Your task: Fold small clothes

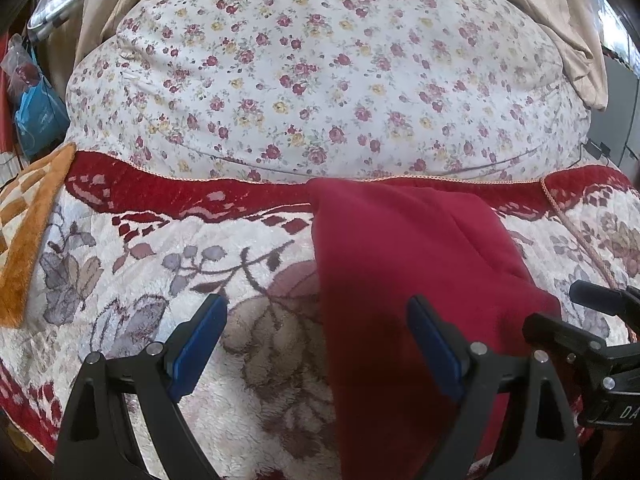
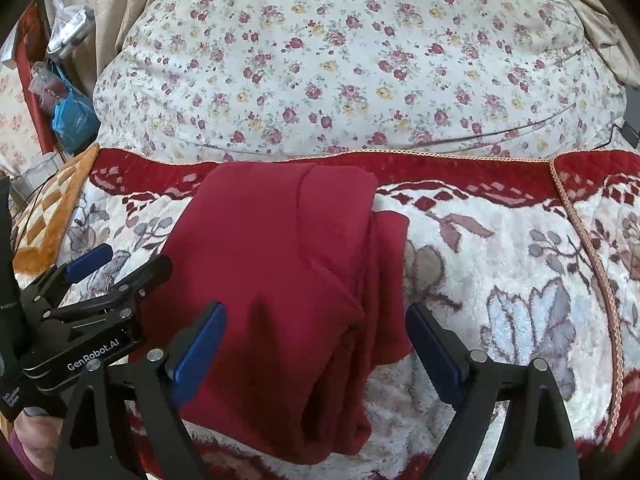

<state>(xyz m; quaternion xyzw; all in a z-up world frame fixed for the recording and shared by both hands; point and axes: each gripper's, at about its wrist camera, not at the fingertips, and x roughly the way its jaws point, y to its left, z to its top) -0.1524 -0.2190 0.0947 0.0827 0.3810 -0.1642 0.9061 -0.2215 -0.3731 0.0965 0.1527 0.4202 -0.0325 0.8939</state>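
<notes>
The left claw (image 1: 316, 344) hangs wide open with nothing between its blue pads, tilted down over the plush floral blanket (image 1: 160, 264) that covers the bed. The red garment (image 1: 400, 280), a fleecy small piece already doubled over lengthwise, lies flat ahead of it and to its right, its left edge running under the gap between the pads. Seen from the right wrist, the right claw (image 2: 316, 344) is also open and empty, and the garment sits directly ahead and beneath it, with a loose flap (image 2: 390, 280) spilling out toward its right finger. Beyond both claws the flowered quilt (image 2: 340, 60) rises behind the blanket's red border. The risks I would judge from here: a pinch aimed at the garment's edge may also catch the deep pile of the blanket and drag it along; a claw may grab only the top layer, so the fold opens out; and the loose flap may slide free, leaving a lopsided bundle. The two claws stand close together and could collide.
</notes>
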